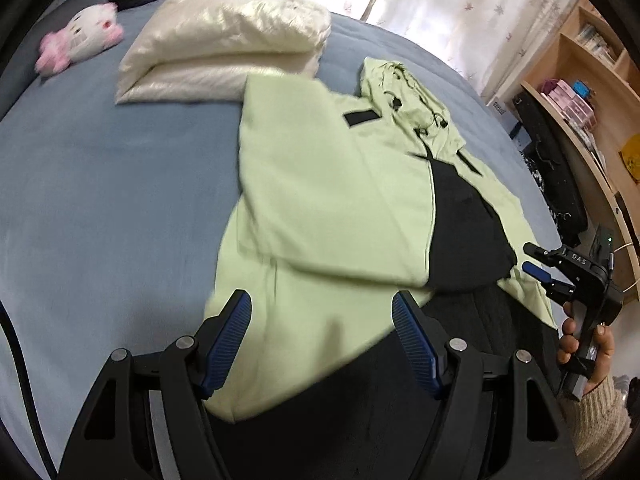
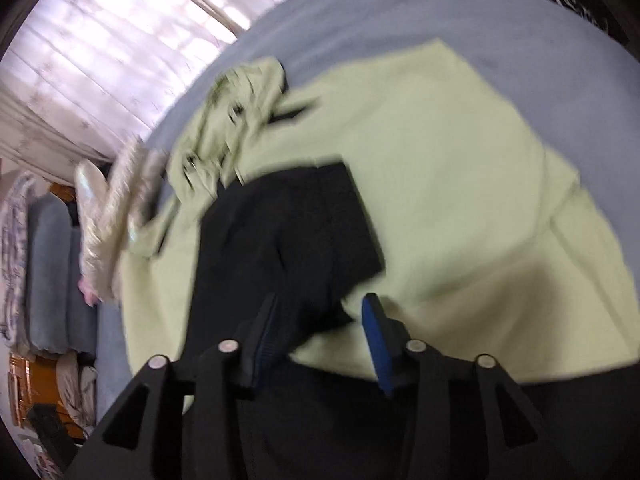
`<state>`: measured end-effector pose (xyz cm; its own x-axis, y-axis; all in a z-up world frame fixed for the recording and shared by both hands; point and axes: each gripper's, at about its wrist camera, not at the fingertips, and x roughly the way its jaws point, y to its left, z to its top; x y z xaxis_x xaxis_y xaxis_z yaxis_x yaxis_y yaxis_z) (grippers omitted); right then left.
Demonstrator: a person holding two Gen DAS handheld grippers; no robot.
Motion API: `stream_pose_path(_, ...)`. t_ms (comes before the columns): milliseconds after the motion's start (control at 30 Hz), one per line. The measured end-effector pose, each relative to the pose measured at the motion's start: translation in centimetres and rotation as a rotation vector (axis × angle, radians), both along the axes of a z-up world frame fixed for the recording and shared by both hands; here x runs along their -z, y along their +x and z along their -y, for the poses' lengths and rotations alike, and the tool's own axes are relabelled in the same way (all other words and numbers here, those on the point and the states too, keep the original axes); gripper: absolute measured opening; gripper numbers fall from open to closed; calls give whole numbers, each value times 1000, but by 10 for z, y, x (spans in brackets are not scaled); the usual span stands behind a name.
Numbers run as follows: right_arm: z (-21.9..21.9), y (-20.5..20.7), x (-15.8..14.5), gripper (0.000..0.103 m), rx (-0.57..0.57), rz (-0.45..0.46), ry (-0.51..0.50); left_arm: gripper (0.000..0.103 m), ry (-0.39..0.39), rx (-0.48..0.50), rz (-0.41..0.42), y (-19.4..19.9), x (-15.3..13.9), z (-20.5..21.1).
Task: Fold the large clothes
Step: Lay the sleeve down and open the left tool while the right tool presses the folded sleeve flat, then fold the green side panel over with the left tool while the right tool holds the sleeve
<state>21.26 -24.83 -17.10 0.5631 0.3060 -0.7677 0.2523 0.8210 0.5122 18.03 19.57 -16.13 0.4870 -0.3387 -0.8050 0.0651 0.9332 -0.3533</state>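
A light green hooded jacket [image 1: 320,184] with black panels lies spread on the blue bed, hood towards the far side. One side is folded over its middle. My left gripper [image 1: 322,312] is open and empty, hovering over the jacket's near hem. My right gripper [image 2: 320,312] is open over the black panel [image 2: 288,232] and green body [image 2: 460,184] of the jacket; it also shows in the left wrist view [image 1: 540,276] at the jacket's right edge, held by a hand. The right wrist view is blurred.
A folded cream quilt [image 1: 224,48] lies beyond the jacket on the blue sheet [image 1: 100,184]. A pink and white plush toy [image 1: 80,36] sits far left. Wooden shelves [image 1: 592,80] and dark bags stand right of the bed. Curtains [image 2: 100,48] hang behind.
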Motion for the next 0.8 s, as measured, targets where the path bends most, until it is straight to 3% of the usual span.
stream_pose_path(133,6,42,-5,46,-43,9,-41,71,6,10,-5,49,8,-15)
stream_pose_path(367,7,109,33,46,-121,-71,-83,71,-51,1,-83,127,44,-42)
stream_pose_path(533,-5,113,34,48,-171,-13,-125,71,-142,20,-115,156,61,-47)
stream_pose_path(600,-15,111,32,30,-224,6,-189,71,-142,16,-113,166,65,-46)
stream_pose_path(667,-22,105,26,25,-255,38,-229,71,-154,12,-110,172,68,-44)
stream_pose_path(800,-27,75,-19,23,-220,245,-329,71,-174,3,-85,182,70,-41)
